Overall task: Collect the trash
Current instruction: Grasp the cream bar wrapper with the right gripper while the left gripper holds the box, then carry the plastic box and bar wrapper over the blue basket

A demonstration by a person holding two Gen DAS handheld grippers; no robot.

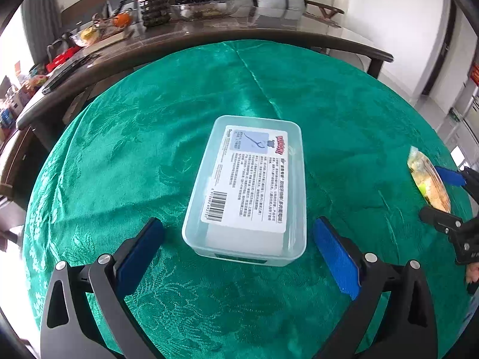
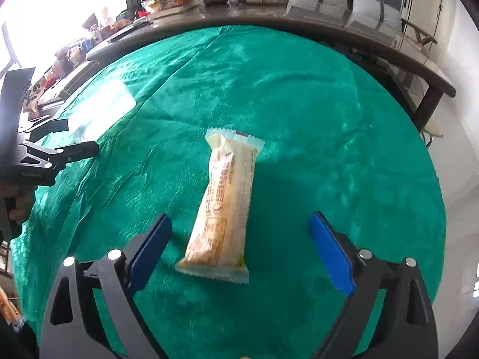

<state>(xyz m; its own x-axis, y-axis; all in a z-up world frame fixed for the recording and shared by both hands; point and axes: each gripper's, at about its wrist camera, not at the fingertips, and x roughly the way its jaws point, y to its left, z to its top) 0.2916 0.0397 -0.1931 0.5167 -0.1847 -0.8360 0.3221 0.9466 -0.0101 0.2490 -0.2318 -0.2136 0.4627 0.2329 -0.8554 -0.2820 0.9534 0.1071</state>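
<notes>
Wrapper [image 2: 223, 206] lengthwise, between open fingers [image 2: 151, 251]

A pale yellow snack wrapper [image 2: 223, 206] lies flat at the centre of the right wrist frame, sealed ends crimped (printed side up). A translucent rectangular box [image 1: 248, 188], labelled with a barcode, sits mid-frame in the left wrist view.

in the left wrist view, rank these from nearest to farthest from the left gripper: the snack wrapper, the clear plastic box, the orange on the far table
Measured from the left gripper:
1. clear plastic box, directly ahead, its near end between the open fingers
2. snack wrapper, off to the right on the green cloth
3. orange, far back left on the dark table
</notes>
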